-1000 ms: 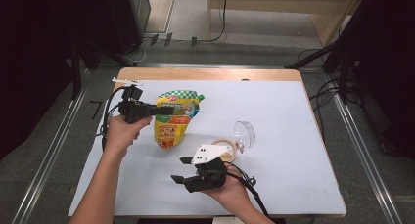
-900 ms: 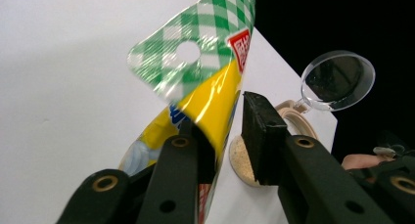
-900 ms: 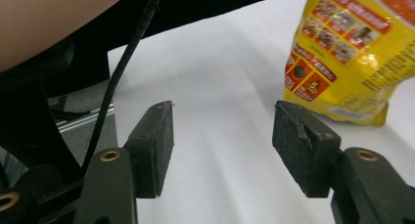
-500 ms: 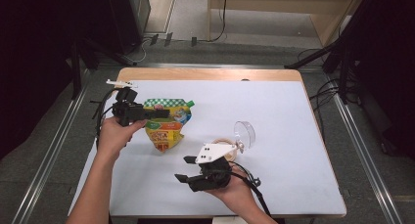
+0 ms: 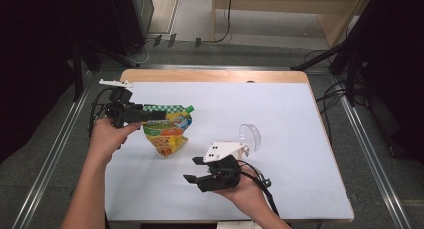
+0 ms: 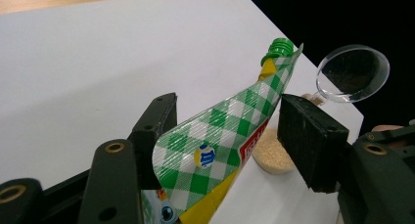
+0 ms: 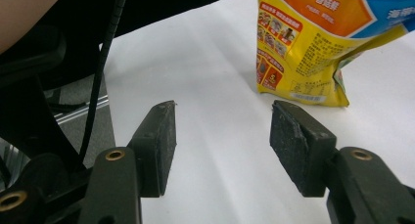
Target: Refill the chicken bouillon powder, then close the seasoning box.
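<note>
A yellow spouted pouch (image 5: 167, 131) with a green checked top and a green cap (image 5: 190, 109) stands tilted on the white table (image 5: 280, 114). My left gripper (image 5: 152, 116) points right along its top edge. In the left gripper view the checked top (image 6: 215, 145) runs between the jaws up to the cap (image 6: 280, 47). Those jaws have just been opening: the left pad (image 6: 156, 126) lies against the film, the right pad stands apart. My right gripper (image 5: 192, 170) is open and empty near the front edge, pointing left. In its view (image 7: 222, 131) the pouch's bottom (image 7: 313, 43) stands beyond.
A clear round piece (image 5: 250, 136) stands upright just behind my right hand, beside a small dish of pale grains (image 6: 276, 158). The table's wooden back edge (image 5: 215, 75) lies far off. Metal rails and cables run along both sides.
My left gripper has shifted left with the pouch's top, and its jaws have spread from a tight grip. The pouch has gone from lying flatter to standing tilted. The right gripper has stayed put.
</note>
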{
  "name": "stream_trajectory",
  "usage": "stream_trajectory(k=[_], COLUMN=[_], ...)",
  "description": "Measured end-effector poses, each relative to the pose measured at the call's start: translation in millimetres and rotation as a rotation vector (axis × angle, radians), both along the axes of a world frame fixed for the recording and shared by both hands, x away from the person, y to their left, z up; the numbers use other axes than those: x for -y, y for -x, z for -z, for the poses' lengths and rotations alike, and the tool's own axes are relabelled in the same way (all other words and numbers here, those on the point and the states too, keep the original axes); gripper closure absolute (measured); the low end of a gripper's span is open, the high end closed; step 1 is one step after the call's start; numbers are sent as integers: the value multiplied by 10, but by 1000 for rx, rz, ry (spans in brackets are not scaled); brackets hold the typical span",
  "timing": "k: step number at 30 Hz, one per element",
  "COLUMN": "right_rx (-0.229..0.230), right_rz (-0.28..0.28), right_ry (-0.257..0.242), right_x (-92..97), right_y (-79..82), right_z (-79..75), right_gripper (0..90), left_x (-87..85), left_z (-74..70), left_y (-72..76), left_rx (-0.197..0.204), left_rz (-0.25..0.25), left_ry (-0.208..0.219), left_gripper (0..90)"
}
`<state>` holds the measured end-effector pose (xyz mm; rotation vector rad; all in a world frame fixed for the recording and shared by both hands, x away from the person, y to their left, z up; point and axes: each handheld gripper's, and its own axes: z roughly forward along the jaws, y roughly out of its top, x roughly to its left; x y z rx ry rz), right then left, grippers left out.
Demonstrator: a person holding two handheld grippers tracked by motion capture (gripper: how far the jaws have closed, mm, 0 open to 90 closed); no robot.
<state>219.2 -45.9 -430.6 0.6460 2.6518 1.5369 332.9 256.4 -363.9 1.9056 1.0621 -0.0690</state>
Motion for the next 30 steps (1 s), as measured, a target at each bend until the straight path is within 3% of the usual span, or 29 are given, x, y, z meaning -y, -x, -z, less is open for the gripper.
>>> stream_trajectory(k=[12, 19, 30], right_rx=[-16, -17, -22], right_rz=[37, 42, 54], right_ry=[-22, 1, 21], right_x=[152, 218, 316], right_y=[-78, -115, -169], right_z=[-112, -180, -286], right_gripper=[509, 521, 517], left_x=[-188, -317, -484], left_z=[-83, -149, -94], left_y=[23, 58, 73], left_rx=[5, 15, 3], left_rz=[-69, -102, -149], left_ry=[-29, -38, -86], left_gripper=[365, 366, 362])
